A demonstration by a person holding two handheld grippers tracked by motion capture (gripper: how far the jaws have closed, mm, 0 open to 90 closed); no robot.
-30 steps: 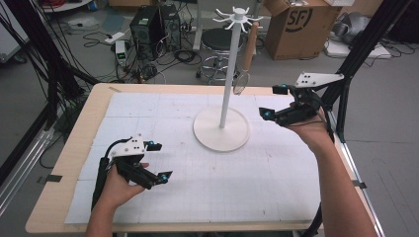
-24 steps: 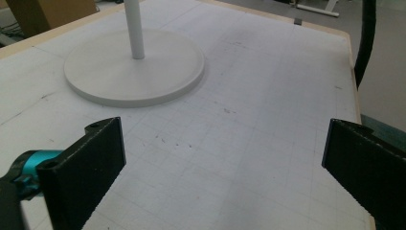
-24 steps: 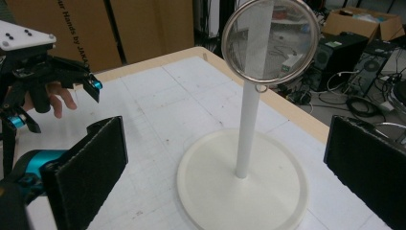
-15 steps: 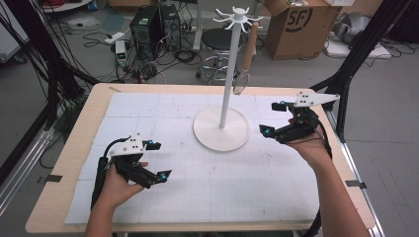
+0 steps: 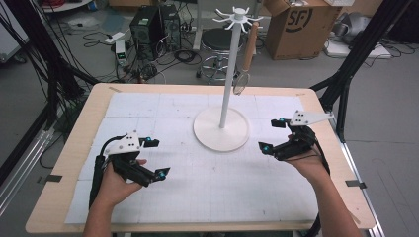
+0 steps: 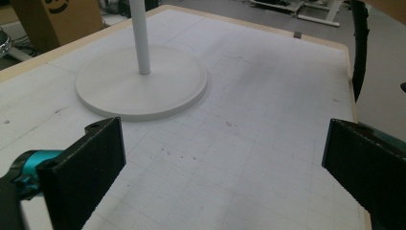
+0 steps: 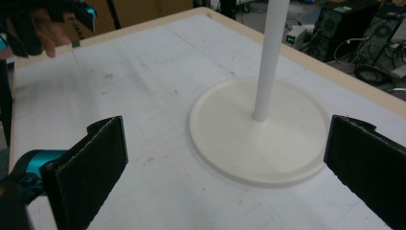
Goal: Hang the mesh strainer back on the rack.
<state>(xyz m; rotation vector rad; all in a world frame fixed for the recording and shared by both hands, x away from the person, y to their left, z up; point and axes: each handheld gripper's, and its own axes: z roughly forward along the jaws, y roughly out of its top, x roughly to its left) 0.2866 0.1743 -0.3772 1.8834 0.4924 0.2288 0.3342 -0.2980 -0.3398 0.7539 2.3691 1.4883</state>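
White hanging stand [image 5: 227, 74] upright on its round base [image 5: 221, 129], toward the far edge of the bench [image 5: 64, 197], a little right of centre; a wooden-handled utensil [image 5: 245, 54] hangs from one of the top hooks [image 5: 237, 15], its wire end dangling beside the pole, clear of the base; what sort of utensil it is cannot be made out.

Judgement on progress: with the utensil on the hook and both grippers empty, the hanging step looks done; nothing else lies on the white grid mat [image 5: 197, 197] to be picked up, so little or nothing appears left.

Right gripper [image 5: 274, 135] near the right edge of the bench, just beside the base but apart from it; jaws spread wide, nothing between them; in the right gripper view the base [image 7: 258, 132] and pole [image 7: 270, 57] sit between the two black jaws, farther off.

Left gripper [image 5: 156, 158] toward the near left corner, well apart from the stand; jaws likewise wide apart and empty; the left gripper view looks across bare mat to the base [image 6: 141, 81].

Beyond the far edge: a cardboard box [image 5: 296, 24], a stool [image 5: 220, 42], computer gear and cables on the floor.
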